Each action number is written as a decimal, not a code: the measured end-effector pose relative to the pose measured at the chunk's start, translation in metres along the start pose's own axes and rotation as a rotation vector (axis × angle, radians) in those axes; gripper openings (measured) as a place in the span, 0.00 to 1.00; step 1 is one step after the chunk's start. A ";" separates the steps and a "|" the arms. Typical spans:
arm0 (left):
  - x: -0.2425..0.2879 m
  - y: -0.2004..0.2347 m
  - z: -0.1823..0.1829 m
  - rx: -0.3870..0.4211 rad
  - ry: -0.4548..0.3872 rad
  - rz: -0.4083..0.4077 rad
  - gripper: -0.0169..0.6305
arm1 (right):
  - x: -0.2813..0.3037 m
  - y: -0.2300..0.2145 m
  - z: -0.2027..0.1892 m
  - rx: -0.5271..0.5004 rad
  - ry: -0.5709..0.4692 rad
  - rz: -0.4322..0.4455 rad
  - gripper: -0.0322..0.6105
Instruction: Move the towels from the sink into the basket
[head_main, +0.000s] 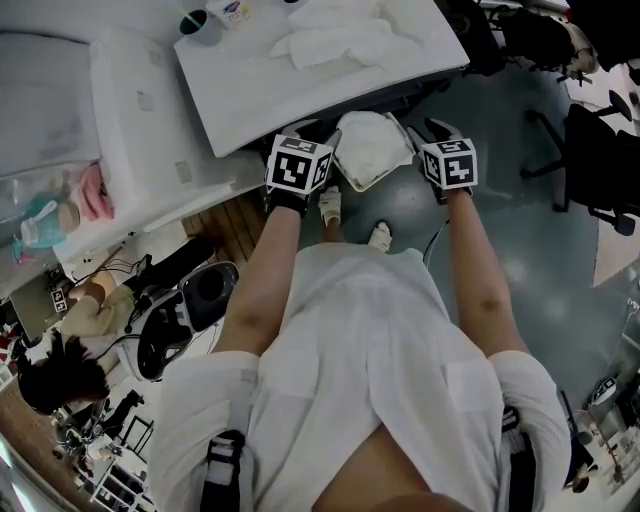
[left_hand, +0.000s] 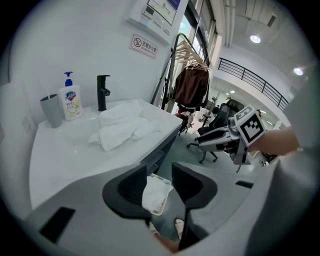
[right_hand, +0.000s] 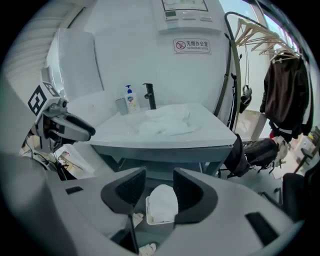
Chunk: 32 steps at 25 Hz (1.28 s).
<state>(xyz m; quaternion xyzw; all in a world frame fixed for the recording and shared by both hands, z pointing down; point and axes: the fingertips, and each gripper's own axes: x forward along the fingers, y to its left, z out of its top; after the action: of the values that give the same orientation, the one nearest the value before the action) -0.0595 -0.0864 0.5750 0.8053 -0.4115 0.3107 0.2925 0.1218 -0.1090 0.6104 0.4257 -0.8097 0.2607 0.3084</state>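
Hovering side by side above the grey floor (head_main: 520, 250), the left claw (left_hand: 160, 186) and the right claw (right_hand: 159, 189) both point steeply down at a small white rectangular plastic basket (head_main: 362, 184). Each claw's two black jaws stand apart with nothing gripped. Through each gap only the basket shows, far below.

The basket sits on the floor just in front of the white sink surface (head_main: 250, 90), between the two claws in the head view. A crumpled white towel (head_main: 372, 142) lies in it, heaped above its rim. More crumpled white towels (head_main: 340, 40) lie in a loose pile in the shallow basin of the sink surface, well apart from both claws. How many there are cannot be told.

At the back of that surface stand a black tap (left_hand: 102, 92), a white pump bottle of soap with a blue top (left_hand: 70, 100) and a grey cup (left_hand: 51, 111), the bottle just beside the cup. The person's feet in white shoes (head_main: 330, 205) stand on the floor just beside the basket's near edge. A dark jacket (left_hand: 190, 86) hangs on a rack beyond the sink surface.
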 end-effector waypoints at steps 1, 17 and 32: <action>-0.001 0.001 0.002 0.001 -0.004 0.000 0.28 | -0.002 0.000 0.004 0.010 -0.017 -0.002 0.34; -0.027 0.022 0.047 0.015 -0.105 -0.011 0.26 | -0.049 0.010 0.082 0.063 -0.262 -0.017 0.28; -0.064 0.081 0.107 0.066 -0.245 -0.026 0.19 | -0.052 0.039 0.159 0.037 -0.389 -0.039 0.28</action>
<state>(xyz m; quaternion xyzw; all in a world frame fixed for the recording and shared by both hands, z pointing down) -0.1306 -0.1728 0.4771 0.8517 -0.4232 0.2194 0.2175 0.0683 -0.1706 0.4596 0.4894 -0.8407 0.1820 0.1432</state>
